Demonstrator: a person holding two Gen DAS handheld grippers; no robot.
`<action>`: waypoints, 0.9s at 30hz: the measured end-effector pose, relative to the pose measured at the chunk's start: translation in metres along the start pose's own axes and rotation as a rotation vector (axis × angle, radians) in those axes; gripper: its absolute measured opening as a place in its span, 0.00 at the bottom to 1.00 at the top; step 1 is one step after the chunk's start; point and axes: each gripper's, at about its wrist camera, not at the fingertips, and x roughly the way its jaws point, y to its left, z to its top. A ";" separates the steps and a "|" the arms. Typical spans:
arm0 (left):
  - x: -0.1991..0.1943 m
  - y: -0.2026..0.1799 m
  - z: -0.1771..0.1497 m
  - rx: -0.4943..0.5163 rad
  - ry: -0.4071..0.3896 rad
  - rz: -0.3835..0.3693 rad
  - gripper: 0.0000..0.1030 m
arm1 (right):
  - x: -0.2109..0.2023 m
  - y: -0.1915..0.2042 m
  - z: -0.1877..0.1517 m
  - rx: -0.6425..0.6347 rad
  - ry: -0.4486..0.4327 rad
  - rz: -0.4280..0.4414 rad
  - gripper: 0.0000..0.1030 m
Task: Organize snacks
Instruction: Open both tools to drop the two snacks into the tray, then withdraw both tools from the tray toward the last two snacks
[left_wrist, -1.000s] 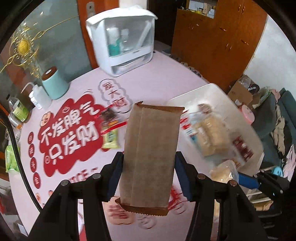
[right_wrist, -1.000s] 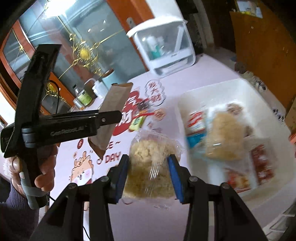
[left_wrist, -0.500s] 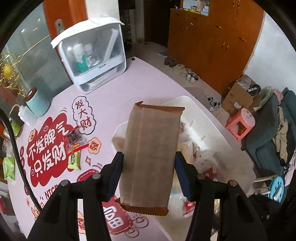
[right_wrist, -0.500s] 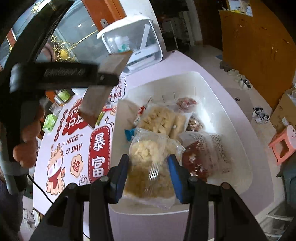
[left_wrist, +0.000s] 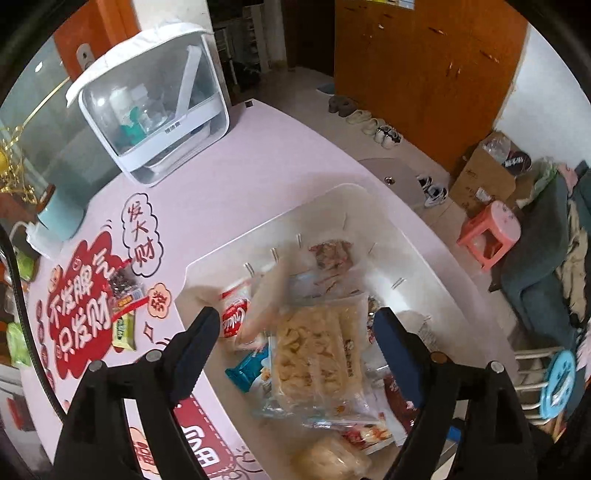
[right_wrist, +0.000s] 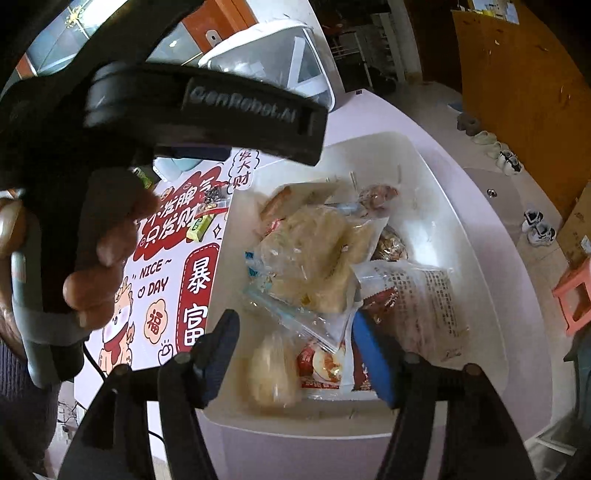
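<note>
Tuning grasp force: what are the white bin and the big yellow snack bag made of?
Bin: looks like rigid moulded plastic, smooth, semi-gloss, with rounded corners. Snack bag: thin clear plastic film, crinkled and shiny, its yellowish pieces showing through.

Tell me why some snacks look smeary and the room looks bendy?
Left wrist view: the pale packet in the white bin is streaked by motion blur, and the fisheye lens curves the room's edges. Right wrist view: the pale bag near the open right tool is blurred too, and the left tool, up close, looks soft.
</note>
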 end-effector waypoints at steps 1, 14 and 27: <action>0.000 -0.001 -0.002 0.013 -0.002 0.019 0.82 | 0.000 -0.002 0.001 0.006 0.002 0.000 0.63; -0.024 0.022 -0.035 0.042 -0.020 0.050 0.82 | 0.005 0.013 -0.001 0.032 0.007 -0.037 0.63; -0.060 0.093 -0.081 -0.017 -0.040 0.075 0.82 | 0.007 0.048 -0.002 0.104 -0.037 -0.072 0.63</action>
